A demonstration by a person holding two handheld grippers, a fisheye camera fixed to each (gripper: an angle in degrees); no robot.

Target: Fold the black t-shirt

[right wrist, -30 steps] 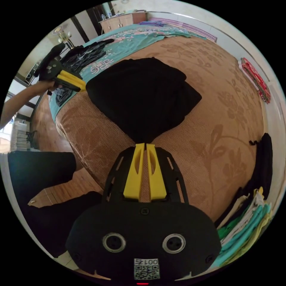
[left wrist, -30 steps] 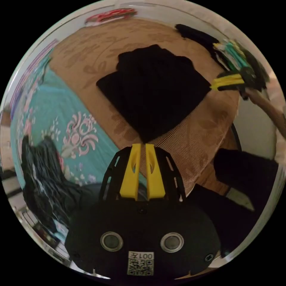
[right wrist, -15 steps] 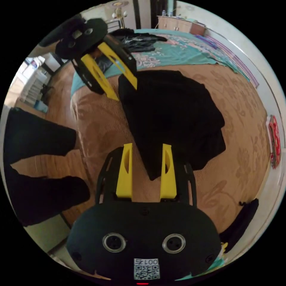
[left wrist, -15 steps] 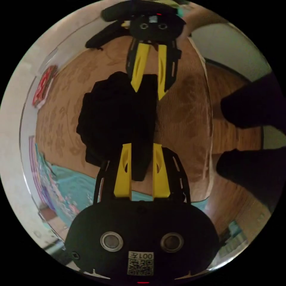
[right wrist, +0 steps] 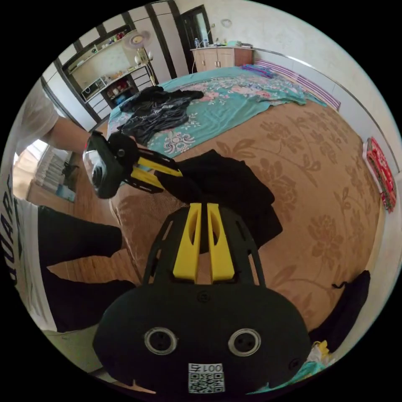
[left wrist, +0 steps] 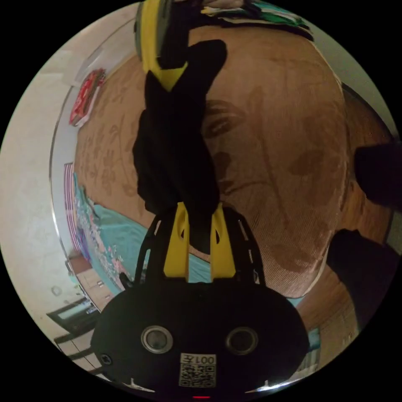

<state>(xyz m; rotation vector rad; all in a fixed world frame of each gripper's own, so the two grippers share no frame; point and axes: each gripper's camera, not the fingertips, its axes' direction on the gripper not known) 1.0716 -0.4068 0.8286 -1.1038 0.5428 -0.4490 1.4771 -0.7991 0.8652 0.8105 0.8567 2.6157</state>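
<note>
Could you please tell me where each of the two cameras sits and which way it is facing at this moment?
Left gripper view: rides on the left hand-held gripper, looking along the black t-shirt toward the right hand-held gripper; dark-clothed legs at the right edge.
Right gripper view: rides on the right gripper, looking across the brown bedspread toward the cabinets; an arm and white-shirted torso on the left.
Both share the t-shirt, the bedspread and the opposite gripper.

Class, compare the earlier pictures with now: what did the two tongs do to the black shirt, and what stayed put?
Both tongs, open half a second ago, closed on the shirt: left tongs, right tongs. The bedspread stayed put.
</note>
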